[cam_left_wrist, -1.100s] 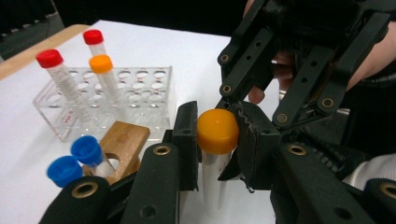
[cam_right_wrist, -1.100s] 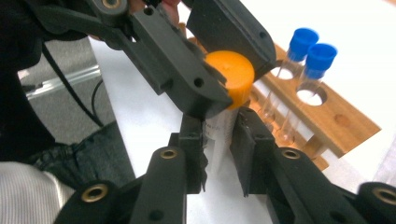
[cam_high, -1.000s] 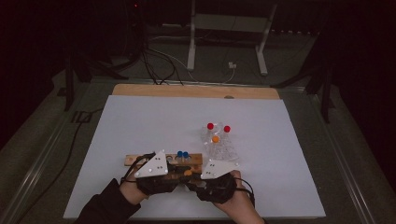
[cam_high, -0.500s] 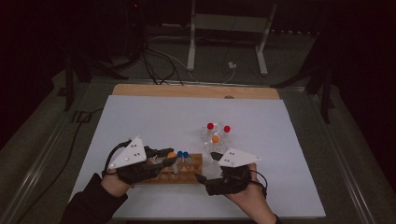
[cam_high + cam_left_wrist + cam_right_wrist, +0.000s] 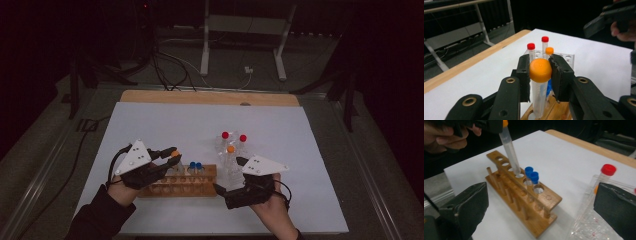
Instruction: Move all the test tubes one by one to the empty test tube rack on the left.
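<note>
A clear tube with an orange cap (image 5: pixel 540 70) is clamped at the cap by my left gripper (image 5: pixel 540 75), which is shut on it. The tube (image 5: pixel 510 152) leans, its lower end at a hole in the top rail of the wooden rack (image 5: pixel 524 195). Two blue-capped tubes (image 5: pixel 531 173) stand in the holes beside it. My right gripper (image 5: pixel 541 205) has just been opening; its jaws stand wide with nothing between them. In the high view it (image 5: pixel 231 175) hovers right of the rack (image 5: pixel 180 186), with the left gripper (image 5: pixel 170 155) at the rack's left.
A clear plastic rack (image 5: pixel 230 165) holding two red-capped tubes and an orange-capped tube (image 5: pixel 230 149) stands just right of the wooden rack, close to my right gripper. The white table top (image 5: pixel 300 140) has a wooden strip along its far edge.
Both hands were together over the wooden rack; they have drawn apart. The right jaws have opened wide. The left gripper keeps the orange-capped tube and has shifted left.
</note>
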Demonstrator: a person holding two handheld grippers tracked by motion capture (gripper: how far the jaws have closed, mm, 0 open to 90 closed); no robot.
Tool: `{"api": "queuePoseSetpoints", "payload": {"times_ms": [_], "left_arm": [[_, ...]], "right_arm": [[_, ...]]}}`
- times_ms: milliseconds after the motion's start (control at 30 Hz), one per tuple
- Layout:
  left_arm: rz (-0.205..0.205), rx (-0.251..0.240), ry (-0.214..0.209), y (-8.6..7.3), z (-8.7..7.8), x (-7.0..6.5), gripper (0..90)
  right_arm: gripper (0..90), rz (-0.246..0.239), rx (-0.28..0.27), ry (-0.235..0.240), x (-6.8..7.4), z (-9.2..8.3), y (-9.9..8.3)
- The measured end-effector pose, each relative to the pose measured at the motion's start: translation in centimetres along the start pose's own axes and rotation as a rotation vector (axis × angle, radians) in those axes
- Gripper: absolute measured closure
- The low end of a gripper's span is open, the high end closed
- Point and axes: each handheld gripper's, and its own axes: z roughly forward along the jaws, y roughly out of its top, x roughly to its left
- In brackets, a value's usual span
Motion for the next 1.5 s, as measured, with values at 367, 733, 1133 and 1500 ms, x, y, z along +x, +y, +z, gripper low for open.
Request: {"api": "queuePoseSetpoints", "payload": {"times_ms": [367, 733, 1133, 1500], "left_arm": [[-0.02, 0.08, -0.015, -2.1, 1.9, 0.4, 72.0], [-0.05, 0.14, -0.04, -3.7, 3.1, 0.7, 71.9], [-0.049, 0.173, -0.043, -4.4, 3.6, 0.6, 71.8], [-0.032, 0.183, -0.04, -4.4, 3.7, 0.4, 71.5]], "right_arm": [[0.0, -0.003, 0.006, -0.004, -0.2, 0.0, -0.1], [0.0, -0.006, 0.007, -0.003, -0.3, -0.1, -0.1], [0.0, -0.006, 0.007, -0.002, -0.4, -0.1, -0.1], [0.0, -0.004, -0.004, -0.009, -0.5, -0.4, 0.0]]}}
